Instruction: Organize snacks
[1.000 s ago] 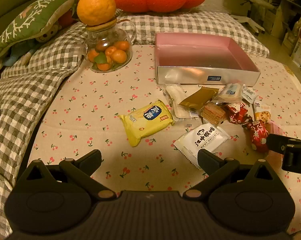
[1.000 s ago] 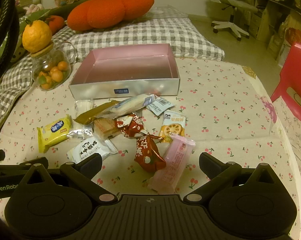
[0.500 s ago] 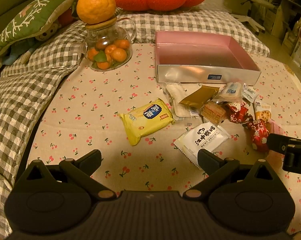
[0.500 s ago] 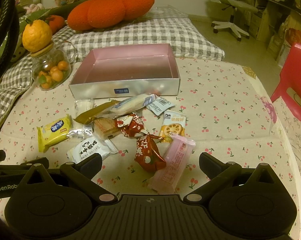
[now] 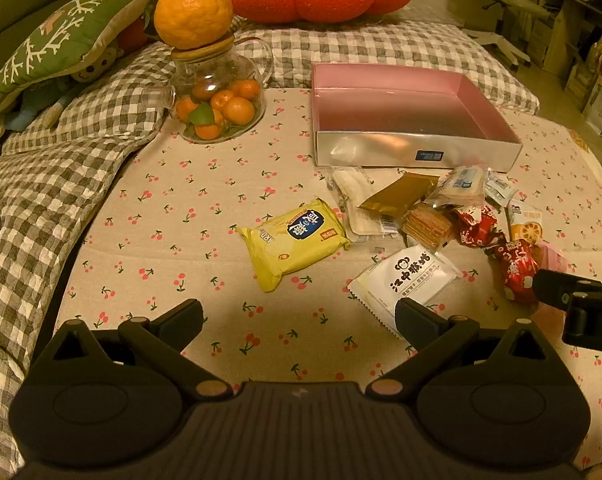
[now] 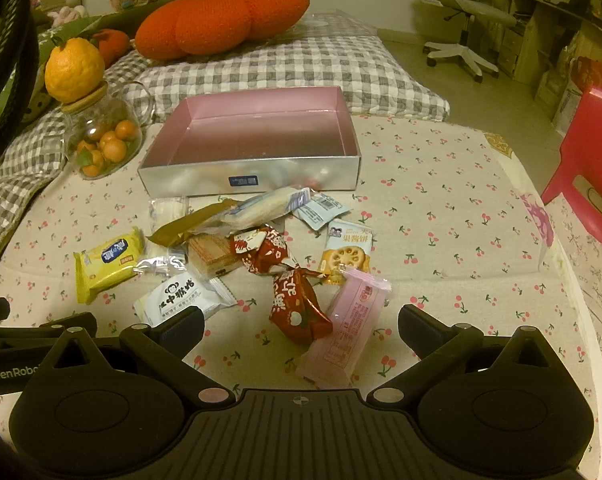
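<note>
An empty pink-lined silver box (image 5: 417,152) (image 6: 249,178) stands on the cherry-print cloth. In front of it lies a scatter of wrapped snacks: a yellow packet (image 5: 295,238) (image 6: 107,264), a white packet (image 5: 407,276) (image 6: 181,296), a gold bar (image 5: 399,194), a wafer pack (image 5: 427,224), red wrappers (image 6: 297,308) and a pink bar (image 6: 349,324). My left gripper (image 5: 299,316) hangs open just short of the yellow and white packets. My right gripper (image 6: 301,328) is open, with the pink bar and a red wrapper lying between its fingers, untouched.
A glass jar of small oranges (image 5: 217,110) topped by a big citrus fruit (image 5: 193,10) stands left of the box. Checked bedding (image 5: 41,184) and cushions rim the left and back. A red chair (image 6: 593,152) stands at the right edge.
The left gripper has drawn back slightly, so the snacks sit a little farther away. The right gripper has not moved.
</note>
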### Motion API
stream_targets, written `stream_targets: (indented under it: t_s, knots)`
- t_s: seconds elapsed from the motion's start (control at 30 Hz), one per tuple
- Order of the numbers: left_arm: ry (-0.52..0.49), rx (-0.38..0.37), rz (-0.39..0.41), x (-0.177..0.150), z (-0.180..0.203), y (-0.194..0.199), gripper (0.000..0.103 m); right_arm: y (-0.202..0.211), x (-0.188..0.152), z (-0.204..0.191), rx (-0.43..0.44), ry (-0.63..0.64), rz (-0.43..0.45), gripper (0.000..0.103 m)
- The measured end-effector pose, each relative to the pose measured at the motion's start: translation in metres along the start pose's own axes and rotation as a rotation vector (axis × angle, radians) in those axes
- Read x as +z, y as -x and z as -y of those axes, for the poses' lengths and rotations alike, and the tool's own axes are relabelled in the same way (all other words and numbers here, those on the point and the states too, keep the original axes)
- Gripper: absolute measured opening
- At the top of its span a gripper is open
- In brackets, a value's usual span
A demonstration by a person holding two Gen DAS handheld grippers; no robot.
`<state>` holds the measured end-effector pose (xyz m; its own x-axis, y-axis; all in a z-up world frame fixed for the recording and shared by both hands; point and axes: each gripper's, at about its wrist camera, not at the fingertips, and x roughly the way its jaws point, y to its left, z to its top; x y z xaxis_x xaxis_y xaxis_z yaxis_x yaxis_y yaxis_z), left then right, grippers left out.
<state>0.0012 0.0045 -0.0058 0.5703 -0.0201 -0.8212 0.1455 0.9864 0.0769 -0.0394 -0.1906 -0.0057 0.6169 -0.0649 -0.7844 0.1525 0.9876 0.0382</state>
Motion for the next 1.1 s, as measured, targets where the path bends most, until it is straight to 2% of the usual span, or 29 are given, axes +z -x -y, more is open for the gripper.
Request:
stream_targets:
  t_s: [1.1]
  knots:
    - [0.001, -0.010, -0.003, 0.0000, 0.0008, 0.0009, 0.103, -0.0034, -0.0028, 0.0019, 0.000, -0.004, -0.007, 0.103]
